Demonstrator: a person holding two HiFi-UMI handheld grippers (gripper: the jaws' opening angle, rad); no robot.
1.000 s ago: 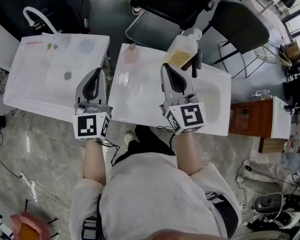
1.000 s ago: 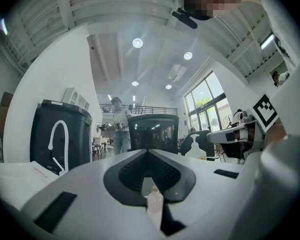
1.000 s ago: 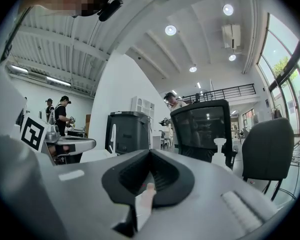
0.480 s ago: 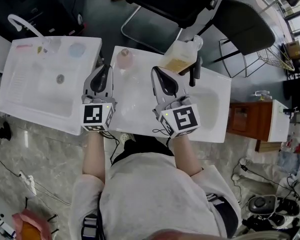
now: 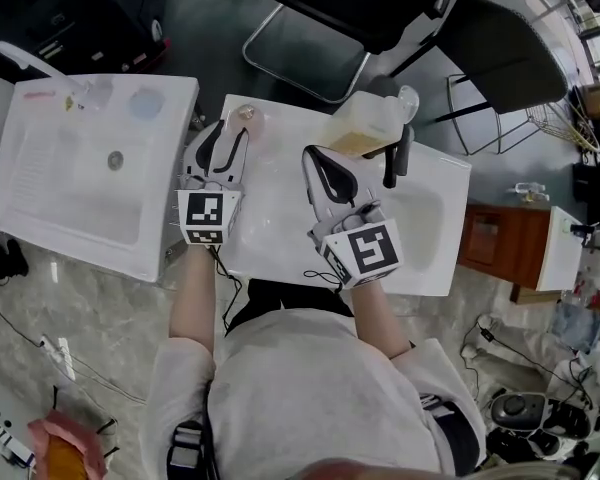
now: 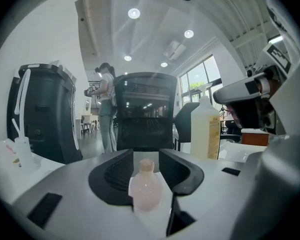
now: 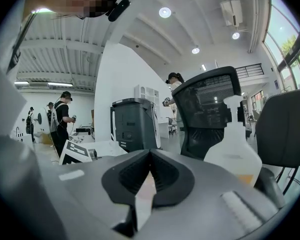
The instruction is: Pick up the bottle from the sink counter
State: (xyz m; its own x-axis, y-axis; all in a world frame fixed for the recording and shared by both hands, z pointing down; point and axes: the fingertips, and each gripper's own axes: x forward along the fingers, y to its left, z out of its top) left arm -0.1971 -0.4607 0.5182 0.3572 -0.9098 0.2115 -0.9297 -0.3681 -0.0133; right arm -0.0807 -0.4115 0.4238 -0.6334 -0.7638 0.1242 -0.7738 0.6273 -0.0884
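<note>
Pink bottle (image 6: 146, 186) sits ungripped between our left gripper's (image 5: 223, 144) opening jaws — right gripper (image 5: 324, 161) pressed together; amber-liquid jug (image 5: 365, 126) at one o'clock.

Place: an open-plan work hall, part office and part test lab, fitted out with bathroom units.
Fittings: a white table (image 5: 280, 218) with a basin stands free on the floor. Just beside it is a second white sink unit (image 5: 70, 208) with a faucet (image 5: 30, 60).
Floor: grey marble-patterned tiles (image 5: 90, 318) with loose cables (image 5: 20, 343) lying across them.
Furniture: black office chairs (image 5: 500, 53) behind the table and a wooden cabinet (image 5: 495, 243) to the side.
Ceiling: high and white, with round recessed lights (image 6: 134, 13); tall windows (image 6: 200, 79) on one side.
People: several stand in the background (image 7: 62, 116), holding devices.
</note>
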